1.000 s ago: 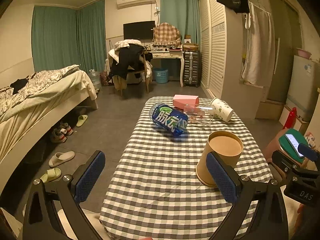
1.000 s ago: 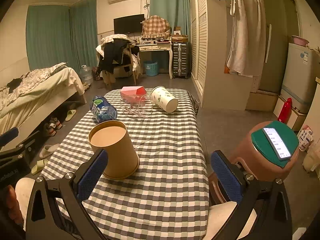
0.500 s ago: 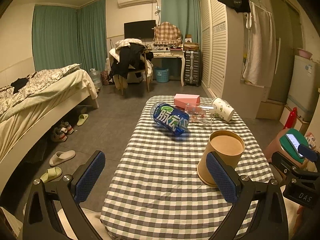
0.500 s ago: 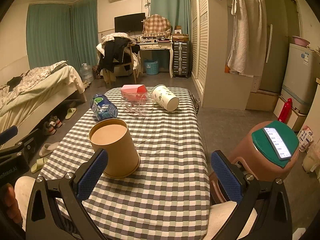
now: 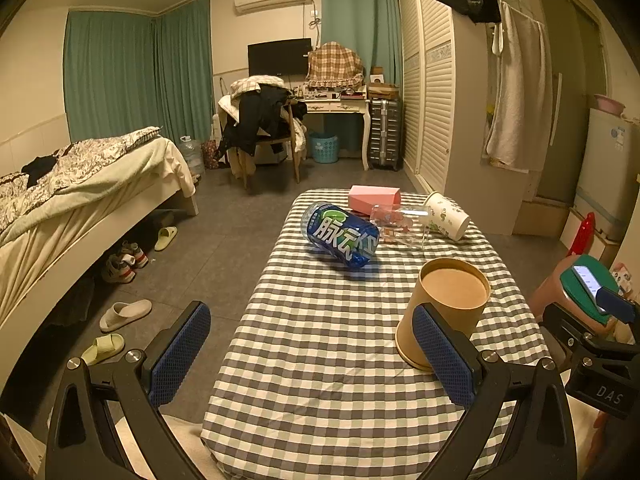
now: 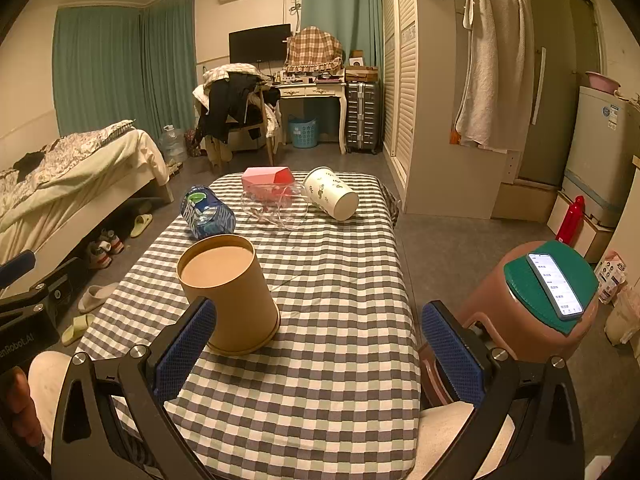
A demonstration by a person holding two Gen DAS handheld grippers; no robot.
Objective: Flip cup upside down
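A tan paper cup [image 5: 448, 308] stands on the checked tablecloth [image 5: 320, 340] with its wide rim down and its flat base up; it also shows in the right wrist view [image 6: 230, 296]. My left gripper [image 5: 310, 354] is open and empty, its right finger just in front of the cup. My right gripper [image 6: 318, 354] is open and empty, its left finger near the cup's lower left side. Neither gripper touches the cup.
A blue bottle [image 5: 340, 236] lies on its side mid-table. A clear glass [image 5: 400, 224], a pink box [image 5: 374, 198] and a white printed cup [image 5: 446, 216] lie at the far end. A stool with a phone [image 6: 554, 286] stands right of the table. A bed [image 5: 80, 188] is at left.
Both views have shifted slightly; the grippers have drawn back a little from the cup. Both stay open. The cup has not moved.
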